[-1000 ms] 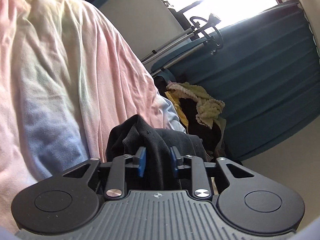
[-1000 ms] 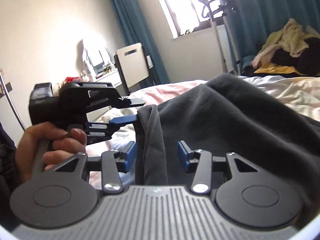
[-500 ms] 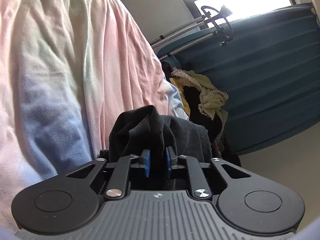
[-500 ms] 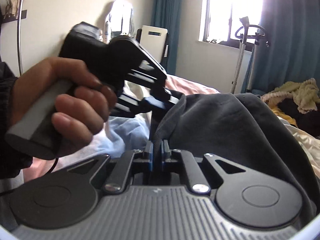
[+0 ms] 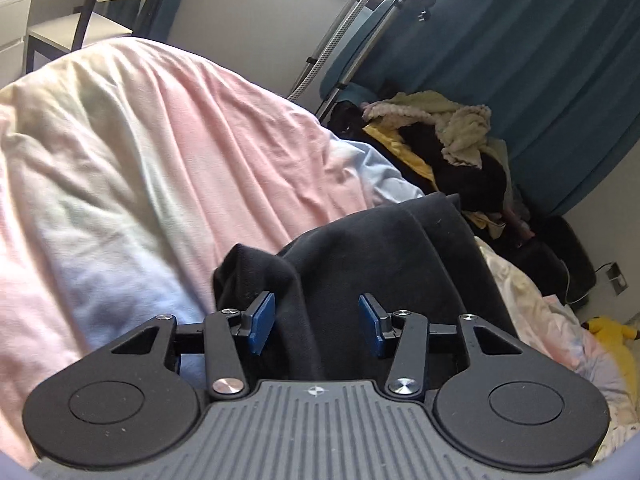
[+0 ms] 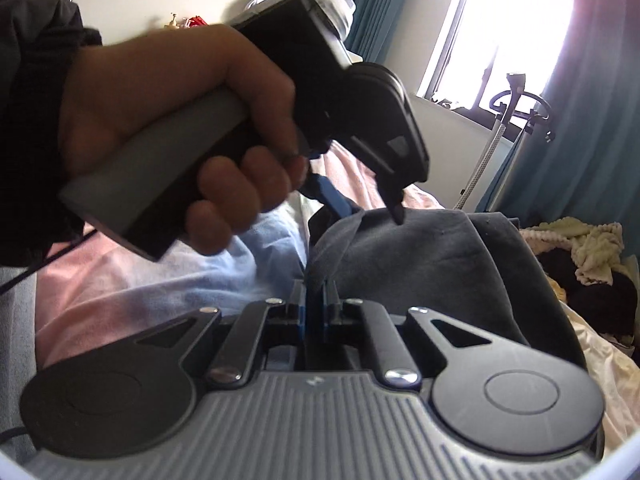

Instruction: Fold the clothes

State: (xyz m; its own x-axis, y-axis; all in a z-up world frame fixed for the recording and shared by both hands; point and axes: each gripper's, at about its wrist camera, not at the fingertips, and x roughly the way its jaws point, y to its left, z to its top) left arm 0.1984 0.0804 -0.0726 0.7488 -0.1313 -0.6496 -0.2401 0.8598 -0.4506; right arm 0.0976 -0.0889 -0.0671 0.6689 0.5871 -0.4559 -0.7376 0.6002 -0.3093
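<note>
One dark grey garment point(image 5: 372, 264) lies bunched on the bed, in the lower middle of the left wrist view and across the centre and right of the right wrist view, resting on a pastel duvet point(image 5: 168, 152) of pink, cream and pale blue. The left claw point(image 5: 316, 322) stands open, its two blue pads point(image 5: 262, 322) well apart, with a fold of the garment running up between them; whether either pad touches the cloth cannot be told. The right claw point(image 6: 315, 316) is closed on a raised fold of the same garment, its two blue pads pressed together with cloth pinched between them at the lower centre of the frame. In the upper left of the right wrist view, one hand point(image 6: 172, 120) with a dark sleeve grips the grey handle of the left claw, whose black tip and one blue finger point(image 6: 328, 196) point down at the top edge of the garment. One heap of other clothes point(image 5: 448, 152), cream, yellow and black, sits at the right of the left wrist view, in front of teal curtains point(image 5: 520, 60). One yellow plush toy point(image 5: 608, 330) lies at the far right edge. One garment steamer stand point(image 6: 516, 100) rises by the bright window point(image 6: 512, 32) in the upper right of the right wrist view.
</note>
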